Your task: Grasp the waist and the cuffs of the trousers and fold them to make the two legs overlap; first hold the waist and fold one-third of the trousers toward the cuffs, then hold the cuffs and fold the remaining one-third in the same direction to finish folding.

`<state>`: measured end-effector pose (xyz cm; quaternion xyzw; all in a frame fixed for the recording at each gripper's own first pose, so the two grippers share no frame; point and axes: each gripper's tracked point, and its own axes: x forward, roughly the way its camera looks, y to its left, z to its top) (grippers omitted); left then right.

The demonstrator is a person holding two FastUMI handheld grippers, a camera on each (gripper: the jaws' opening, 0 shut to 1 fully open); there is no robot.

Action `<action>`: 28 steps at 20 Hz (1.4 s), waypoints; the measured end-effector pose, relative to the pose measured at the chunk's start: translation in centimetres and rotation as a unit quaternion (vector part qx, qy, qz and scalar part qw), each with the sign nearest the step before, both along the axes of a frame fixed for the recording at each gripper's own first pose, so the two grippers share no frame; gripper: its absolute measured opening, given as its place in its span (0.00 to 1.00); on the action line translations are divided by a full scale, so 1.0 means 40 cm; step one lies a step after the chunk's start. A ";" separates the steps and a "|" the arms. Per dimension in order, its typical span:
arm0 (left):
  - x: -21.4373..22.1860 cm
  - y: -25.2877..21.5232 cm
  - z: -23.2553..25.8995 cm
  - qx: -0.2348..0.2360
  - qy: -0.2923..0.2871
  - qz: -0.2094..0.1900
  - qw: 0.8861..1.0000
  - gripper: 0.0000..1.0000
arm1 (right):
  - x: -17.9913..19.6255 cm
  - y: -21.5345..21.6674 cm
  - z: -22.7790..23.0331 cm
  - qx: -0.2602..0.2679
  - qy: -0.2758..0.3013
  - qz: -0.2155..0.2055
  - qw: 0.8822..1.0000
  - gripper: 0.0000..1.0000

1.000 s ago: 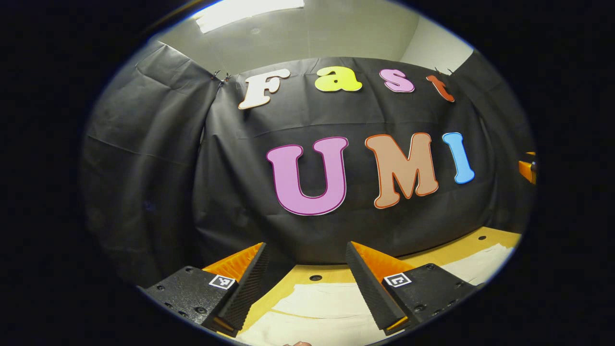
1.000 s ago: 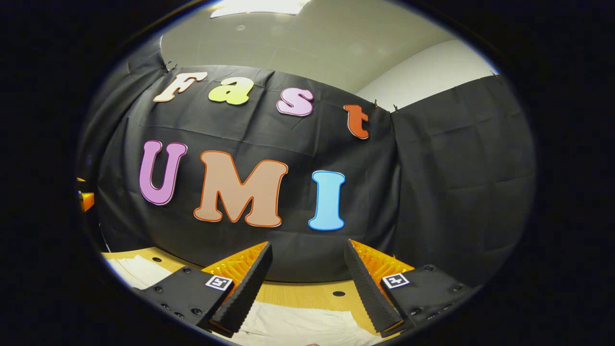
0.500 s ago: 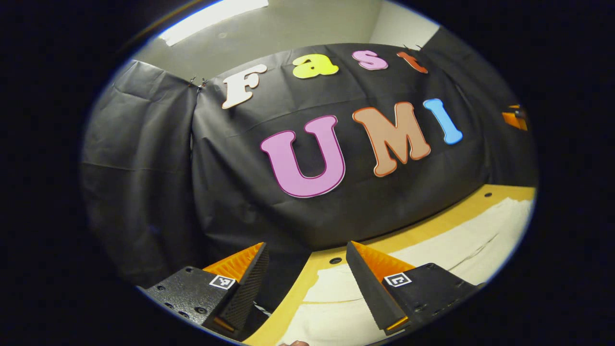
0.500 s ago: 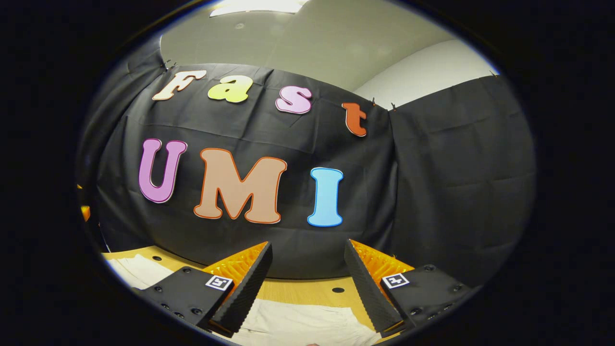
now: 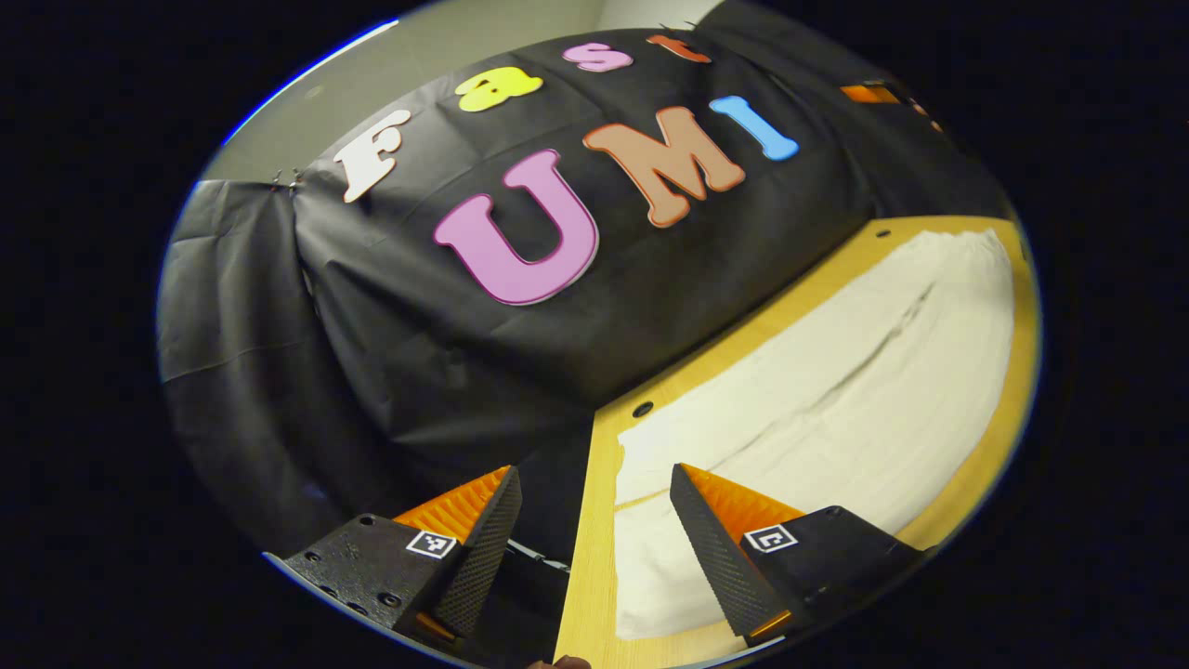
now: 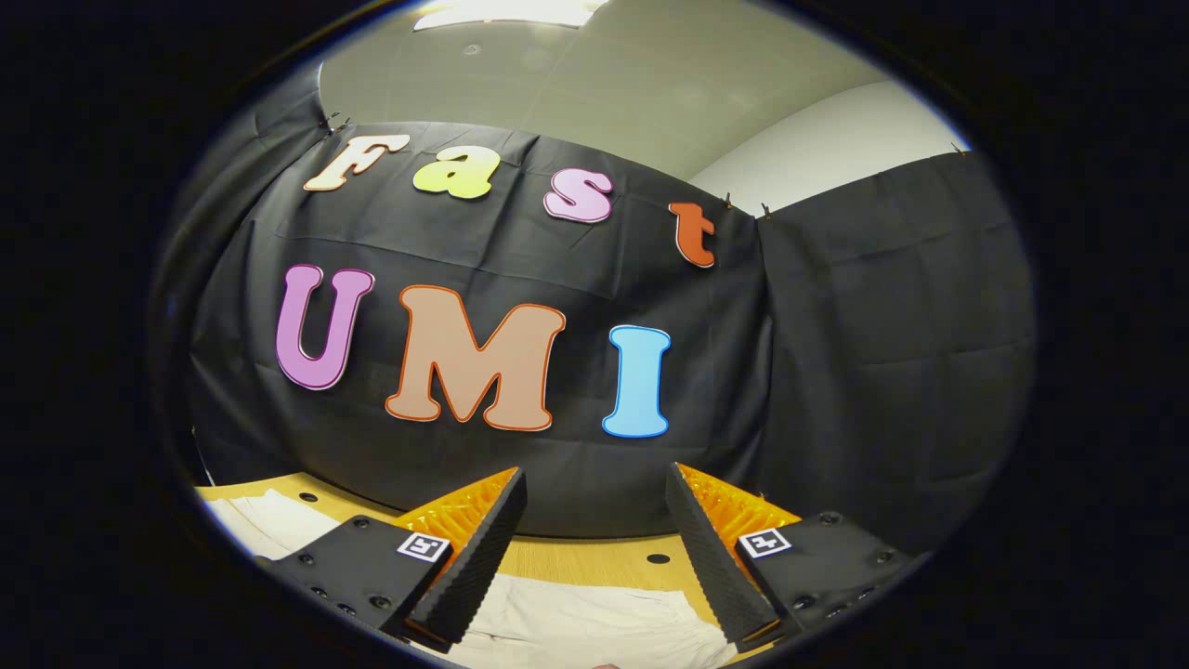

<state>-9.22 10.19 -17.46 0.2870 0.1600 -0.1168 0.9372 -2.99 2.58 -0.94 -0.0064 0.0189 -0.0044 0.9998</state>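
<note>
Backdrop: black cloth wall (image 5: 390, 372) hung behind the wooden counter (image 5: 585, 576), filling the upper and left part of the left gripper view; the same wall (image 6: 882, 353) filled the middle of the right gripper view, with pale ceiling above.
Counter: light wood with small dark holes near its far edge, seen tilted in the left gripper view, running from bottom centre to the right edge.
Trousers: white trousers (image 5: 817, 409) lay flat on the counter, stretched from lower centre toward the upper right of the left gripper view, a dark crease line along the middle; in the right gripper view the trousers (image 6: 576, 623) showed at the bottom, between and under the fingers.
Left gripper: left gripper (image 5: 594, 548) held above the counter's left edge, fingers spread wide, pinching nothing.
Right gripper: right gripper (image 6: 594, 557) hovered over the cloth, fingers spread apart, nothing between them.
</note>
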 end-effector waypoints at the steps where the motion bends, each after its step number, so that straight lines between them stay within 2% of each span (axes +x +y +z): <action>1: -0.024 0.004 -0.039 0.012 0.016 -0.013 1.000 0.96 | -0.004 0.005 -0.003 0.000 0.002 0.001 1.000 0.97; 5: -0.093 0.005 -0.150 0.068 0.072 -0.072 0.992 0.96 | -0.014 0.010 -0.018 0.000 0.009 -0.003 1.000 0.97; 9: -0.149 0.019 -0.256 0.113 0.127 -0.124 0.978 0.96 | -0.026 0.019 -0.031 0.005 0.020 -0.004 1.000 0.97; 14: -0.224 0.018 -0.328 0.162 0.193 -0.200 0.947 0.97 | -0.036 0.018 -0.053 -0.001 0.026 -0.006 1.000 0.97; 18: -0.253 0.032 -0.389 0.205 0.230 -0.246 0.919 0.97 | -0.042 -0.002 -0.071 -0.002 0.036 -0.014 0.999 0.97; 22: -0.257 0.016 -0.415 0.225 0.253 -0.293 0.894 0.94 | -0.053 -0.044 -0.077 -0.004 0.039 -0.034 0.999 0.97; 24: -0.249 0.010 -0.412 0.241 0.248 -0.308 0.886 0.83 | -0.058 -0.063 -0.089 0.001 0.045 -0.044 0.998 0.97; 28: -0.208 -0.007 -0.429 0.259 0.241 -0.324 0.877 0.81 | -0.071 -0.091 -0.096 -0.001 0.051 -0.057 0.997 0.97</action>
